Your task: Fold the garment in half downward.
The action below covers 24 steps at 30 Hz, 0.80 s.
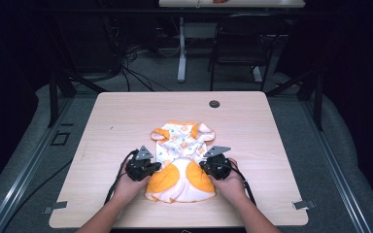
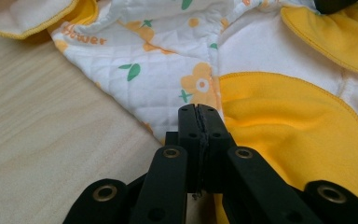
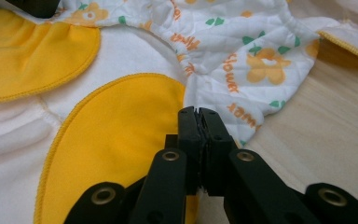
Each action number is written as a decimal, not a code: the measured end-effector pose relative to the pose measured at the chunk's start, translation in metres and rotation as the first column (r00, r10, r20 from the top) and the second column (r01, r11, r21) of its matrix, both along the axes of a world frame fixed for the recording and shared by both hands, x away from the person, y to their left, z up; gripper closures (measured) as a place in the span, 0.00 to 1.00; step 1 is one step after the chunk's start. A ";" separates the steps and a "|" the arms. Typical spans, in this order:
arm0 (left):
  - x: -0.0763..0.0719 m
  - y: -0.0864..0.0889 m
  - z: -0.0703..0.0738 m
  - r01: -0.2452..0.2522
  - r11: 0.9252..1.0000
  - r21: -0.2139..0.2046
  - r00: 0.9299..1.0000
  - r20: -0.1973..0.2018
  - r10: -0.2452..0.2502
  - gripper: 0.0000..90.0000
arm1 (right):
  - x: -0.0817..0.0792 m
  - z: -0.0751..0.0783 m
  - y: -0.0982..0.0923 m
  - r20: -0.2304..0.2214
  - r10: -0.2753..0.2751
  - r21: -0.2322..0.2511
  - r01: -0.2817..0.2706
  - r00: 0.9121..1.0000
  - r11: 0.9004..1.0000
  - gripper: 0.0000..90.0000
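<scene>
Baby romper | lies crumpled mid-worktop, not yet folded or spread | my left hand-held gripper is clamped on its left edge, my right hand-held gripper on its right edge | judged: both grips made, lift or fold still to do.

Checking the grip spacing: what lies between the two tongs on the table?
In the high view, the left tongs and right tongs flank the baby garment; its two yellow patches and white fabric fill that stretch.
</scene>
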<state>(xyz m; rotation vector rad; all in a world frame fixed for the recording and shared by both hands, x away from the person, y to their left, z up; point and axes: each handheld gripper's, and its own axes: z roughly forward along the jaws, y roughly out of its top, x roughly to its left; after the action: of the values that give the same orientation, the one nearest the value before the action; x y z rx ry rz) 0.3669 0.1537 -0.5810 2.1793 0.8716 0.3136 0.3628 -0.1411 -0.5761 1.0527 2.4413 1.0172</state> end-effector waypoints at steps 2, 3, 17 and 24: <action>-0.001 0.000 0.000 0.003 1.000 0.001 1.000 -0.004 -0.003 0.99 | -0.001 0.000 0.000 -0.004 0.001 0.002 -0.001 1.000 1.000 0.97; -0.002 0.001 0.001 0.009 1.000 0.005 1.000 -0.011 -0.009 0.99 | -0.002 0.001 0.000 -0.012 0.009 0.001 -0.009 1.000 1.000 0.96; -0.021 0.002 0.004 0.043 0.998 0.036 0.999 -0.034 -0.042 0.99 | -0.021 0.005 0.006 -0.014 0.085 -0.075 -0.086 0.996 0.993 0.96; -0.031 0.003 0.005 0.054 0.997 0.047 0.998 -0.044 -0.052 0.99 | -0.028 0.006 0.008 -0.030 0.113 -0.086 -0.115 0.993 0.990 0.96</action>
<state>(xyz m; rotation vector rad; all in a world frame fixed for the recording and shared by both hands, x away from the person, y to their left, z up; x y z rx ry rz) 0.3362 0.1564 -0.5757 2.2565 0.8357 0.2655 0.3346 -0.1332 -0.5696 0.9123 2.5665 0.9260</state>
